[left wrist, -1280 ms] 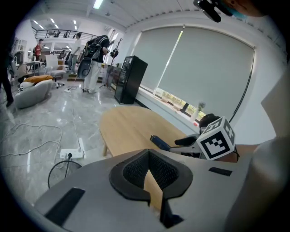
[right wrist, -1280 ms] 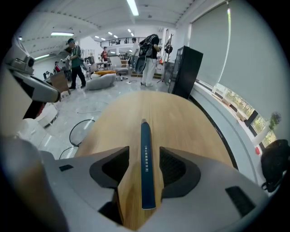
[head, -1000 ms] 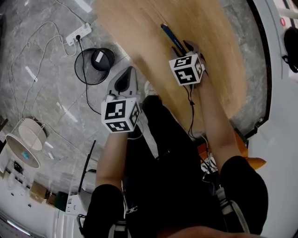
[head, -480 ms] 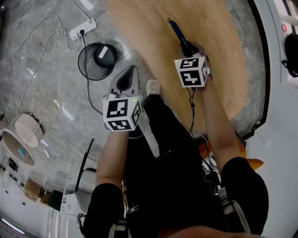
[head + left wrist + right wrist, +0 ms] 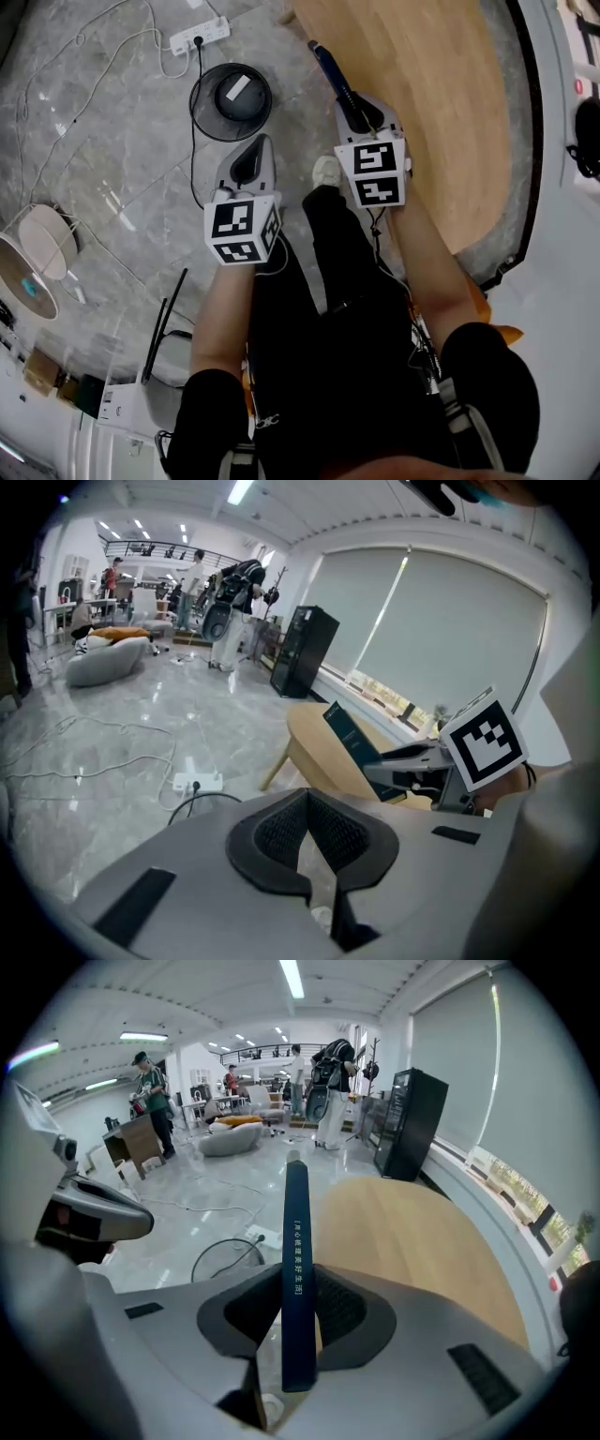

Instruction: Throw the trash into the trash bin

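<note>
My right gripper [image 5: 361,111] is shut on a long, flat dark blue box [image 5: 328,71], and the box sticks out past the jaws. In the right gripper view the blue box [image 5: 296,1260] stands on edge between the pads [image 5: 339,1309]. It hangs past the wooden table's [image 5: 427,89] edge, above the floor and just right of the black wire trash bin [image 5: 231,99]. My left gripper [image 5: 251,157] is shut and holds nothing, just below the bin. From the left gripper [image 5: 311,834] view, the right gripper [image 5: 394,769] and its blue box [image 5: 347,733] show to the right.
A white power strip [image 5: 199,36] with cables lies on the grey marble floor beyond the bin. A white lamp shade [image 5: 37,262] lies at the far left. The person's legs and a shoe [image 5: 325,172] are between the grippers. People and furniture stand far back in the room.
The right gripper has lifted the blue box off the table and carried it left, beyond the table's edge toward the bin. The left gripper has also drawn nearer the bin.
</note>
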Available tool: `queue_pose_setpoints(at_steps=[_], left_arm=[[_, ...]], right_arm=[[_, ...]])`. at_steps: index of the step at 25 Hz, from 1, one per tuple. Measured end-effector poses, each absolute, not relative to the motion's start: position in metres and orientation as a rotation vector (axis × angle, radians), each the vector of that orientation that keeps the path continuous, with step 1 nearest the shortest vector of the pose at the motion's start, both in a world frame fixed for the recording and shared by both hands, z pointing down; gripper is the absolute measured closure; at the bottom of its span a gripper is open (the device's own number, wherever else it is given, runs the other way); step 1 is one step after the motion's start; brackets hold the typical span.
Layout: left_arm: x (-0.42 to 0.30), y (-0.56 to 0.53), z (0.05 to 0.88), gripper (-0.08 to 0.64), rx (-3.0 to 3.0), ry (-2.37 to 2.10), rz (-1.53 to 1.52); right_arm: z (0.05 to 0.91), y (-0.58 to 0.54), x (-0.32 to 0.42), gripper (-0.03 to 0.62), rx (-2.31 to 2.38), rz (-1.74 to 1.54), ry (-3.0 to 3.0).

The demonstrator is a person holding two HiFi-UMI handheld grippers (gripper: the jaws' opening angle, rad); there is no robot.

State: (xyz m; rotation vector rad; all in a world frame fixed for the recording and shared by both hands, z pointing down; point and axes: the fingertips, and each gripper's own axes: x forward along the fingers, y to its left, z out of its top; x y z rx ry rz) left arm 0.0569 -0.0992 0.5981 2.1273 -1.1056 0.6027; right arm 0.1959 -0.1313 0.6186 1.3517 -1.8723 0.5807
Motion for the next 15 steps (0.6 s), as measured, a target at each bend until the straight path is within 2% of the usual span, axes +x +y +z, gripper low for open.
queue_pose_setpoints(at_steps=[9,15], left_arm=[[-0.11,-0.101,0.646,0.548,1.974,-1.228,0.606],[-0.191,-0.084,0.677,0.548,1.895,-1.261,0.624]], right_arm=[[0.715,-0.136,0.03,0.495,1.173,0.833,-1.865],[0.813,-0.131,-0.019,0.495,1.07,0.921,-1.714]])
